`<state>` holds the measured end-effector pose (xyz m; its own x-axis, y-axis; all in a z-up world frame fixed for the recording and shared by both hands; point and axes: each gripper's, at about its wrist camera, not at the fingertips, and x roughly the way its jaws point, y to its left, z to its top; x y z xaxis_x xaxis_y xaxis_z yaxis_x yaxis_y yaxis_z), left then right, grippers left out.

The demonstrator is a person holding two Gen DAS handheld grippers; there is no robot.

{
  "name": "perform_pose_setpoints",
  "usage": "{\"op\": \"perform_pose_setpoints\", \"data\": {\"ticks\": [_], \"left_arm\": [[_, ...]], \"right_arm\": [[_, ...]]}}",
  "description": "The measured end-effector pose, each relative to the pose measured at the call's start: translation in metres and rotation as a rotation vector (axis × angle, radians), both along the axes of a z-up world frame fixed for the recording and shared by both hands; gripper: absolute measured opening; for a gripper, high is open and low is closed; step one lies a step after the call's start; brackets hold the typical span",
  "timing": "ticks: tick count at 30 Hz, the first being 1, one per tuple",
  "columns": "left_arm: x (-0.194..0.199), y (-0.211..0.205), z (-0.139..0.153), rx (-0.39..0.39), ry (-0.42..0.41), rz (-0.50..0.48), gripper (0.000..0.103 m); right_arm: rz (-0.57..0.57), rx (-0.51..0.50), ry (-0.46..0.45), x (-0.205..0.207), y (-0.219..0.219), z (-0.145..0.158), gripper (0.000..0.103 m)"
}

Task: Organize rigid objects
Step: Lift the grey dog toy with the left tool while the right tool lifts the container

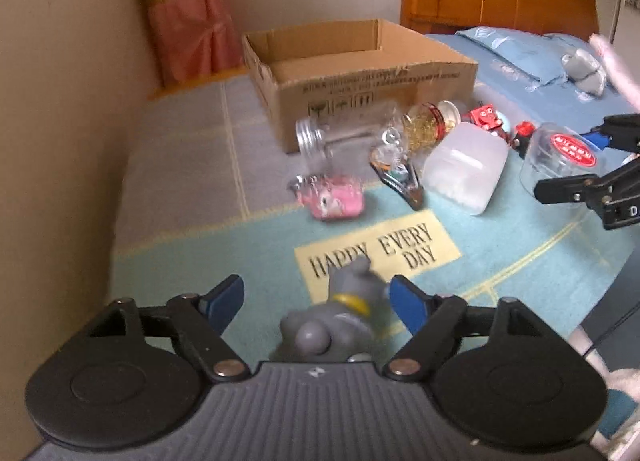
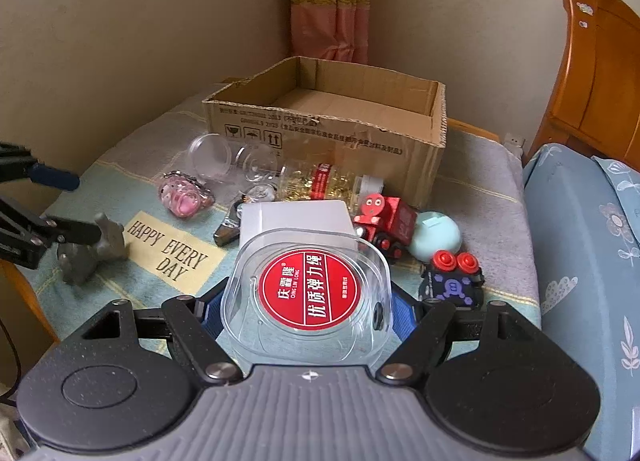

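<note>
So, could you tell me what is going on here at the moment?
A person is sorting small items on a bed, with an open cardboard box waiting behind them. The right hand-held gripper is shut on a clear plastic container with a red label. The left hand-held gripper is open around a grey toy figure, its pads not pressing on it. Jars, a red toy train and other items lie outside the box.

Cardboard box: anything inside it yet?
No, the right wrist view shows the cardboard box with a bare floor, while the jars and toys lie outside on the blanket.
</note>
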<state>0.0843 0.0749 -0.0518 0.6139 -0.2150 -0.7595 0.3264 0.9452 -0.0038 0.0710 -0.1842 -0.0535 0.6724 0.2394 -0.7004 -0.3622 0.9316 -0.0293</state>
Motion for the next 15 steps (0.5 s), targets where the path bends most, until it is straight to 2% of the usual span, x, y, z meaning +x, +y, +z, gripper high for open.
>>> {"op": "perform_pose_setpoints", "data": {"ticks": [6,12,14,15], "left_arm": [[-0.004,0.007,-0.012,-0.057,0.054,-0.05,0.081],[-0.002,-0.001,-0.025,-0.001,0.033,-0.084,0.077],[0.0,-0.001,-0.026,0.013,0.024,-0.08,0.067],[0.002,0.001,-0.025,0.02,0.02,-0.076,0.056]], "right_arm": [[0.019,-0.014,-0.011,0.001,0.006,0.006,0.081],[0.024,-0.021,-0.008,0.002,0.012,0.005,0.081],[0.027,-0.023,-0.009,0.002,0.014,0.006,0.081],[0.028,-0.023,-0.01,0.002,0.015,0.006,0.081]]}}
